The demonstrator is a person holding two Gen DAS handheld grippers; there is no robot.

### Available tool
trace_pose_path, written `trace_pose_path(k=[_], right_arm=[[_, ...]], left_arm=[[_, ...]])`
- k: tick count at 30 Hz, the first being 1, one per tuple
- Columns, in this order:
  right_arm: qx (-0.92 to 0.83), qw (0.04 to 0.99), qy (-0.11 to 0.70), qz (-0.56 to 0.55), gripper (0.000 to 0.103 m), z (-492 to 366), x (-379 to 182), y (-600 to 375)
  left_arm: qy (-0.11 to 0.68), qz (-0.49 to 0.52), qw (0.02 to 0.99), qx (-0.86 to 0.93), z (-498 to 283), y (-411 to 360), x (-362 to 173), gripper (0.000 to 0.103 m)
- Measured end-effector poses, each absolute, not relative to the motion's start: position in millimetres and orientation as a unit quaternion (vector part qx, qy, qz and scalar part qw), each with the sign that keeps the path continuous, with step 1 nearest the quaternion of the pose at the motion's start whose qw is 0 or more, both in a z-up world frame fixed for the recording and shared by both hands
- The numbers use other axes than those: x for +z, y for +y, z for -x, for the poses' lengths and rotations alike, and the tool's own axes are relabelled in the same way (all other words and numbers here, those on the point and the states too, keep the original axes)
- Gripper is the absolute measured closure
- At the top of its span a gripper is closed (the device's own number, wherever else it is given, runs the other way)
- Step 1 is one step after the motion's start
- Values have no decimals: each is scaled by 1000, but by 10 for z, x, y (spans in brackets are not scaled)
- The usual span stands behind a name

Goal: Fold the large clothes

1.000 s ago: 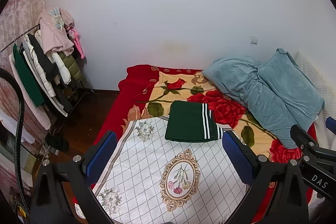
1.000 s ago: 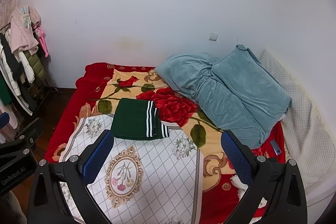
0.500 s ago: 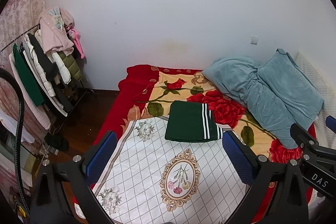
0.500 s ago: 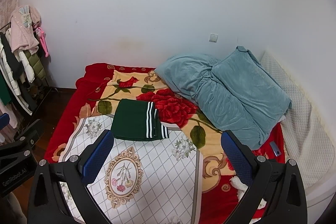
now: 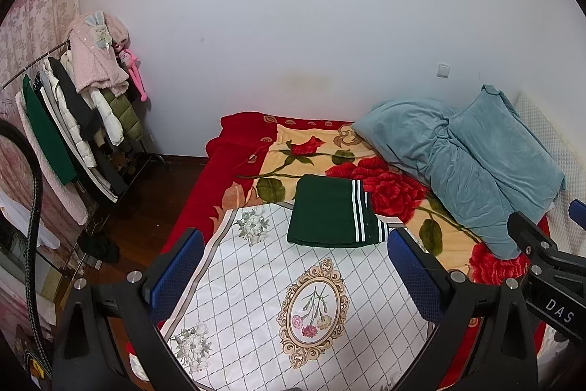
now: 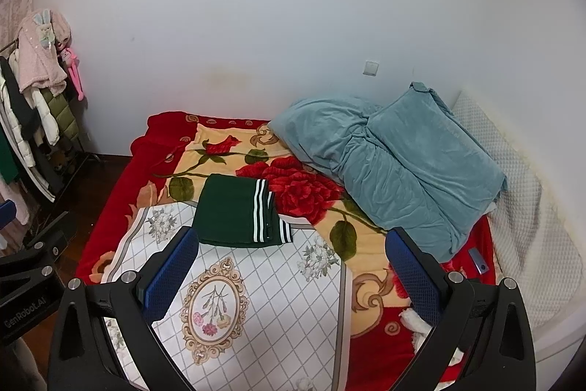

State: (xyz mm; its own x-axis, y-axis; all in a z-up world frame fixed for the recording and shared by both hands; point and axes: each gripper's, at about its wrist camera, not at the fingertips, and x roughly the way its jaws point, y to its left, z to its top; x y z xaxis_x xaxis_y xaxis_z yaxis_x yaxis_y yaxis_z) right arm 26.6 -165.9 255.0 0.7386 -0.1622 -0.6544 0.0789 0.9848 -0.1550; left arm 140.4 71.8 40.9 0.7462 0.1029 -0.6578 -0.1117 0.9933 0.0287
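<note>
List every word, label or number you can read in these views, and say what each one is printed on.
"DAS": white letters on the black body of the right tongs, cut off at the edge of the left wrist view.
"GenRobot.AI": on the black body of the left tongs, seen in the right wrist view.
Nothing else is readable; the folded green garment shows only white stripes.

Both wrist views raised above the foot of the bed [image 5: 234,149], facing down its length toward the wall [image 5: 293,24], well back from the cloth [image 5: 256,299]. Left view set further left, taking in the rack [image 5: 73,120]. Right view further right, taking in more of the duvet [image 6: 403,163]. Shared: bed, cloth, folded garment [image 6: 234,211], duvet, wall.
</note>
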Motion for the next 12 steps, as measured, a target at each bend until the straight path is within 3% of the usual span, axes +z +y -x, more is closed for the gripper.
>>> trace_pose_path(k=[12], right_arm=[[-64,931,355,59,0,-253,2556,-1645]], left_arm=[[354,8,934,56,-1374,671,372,1]])
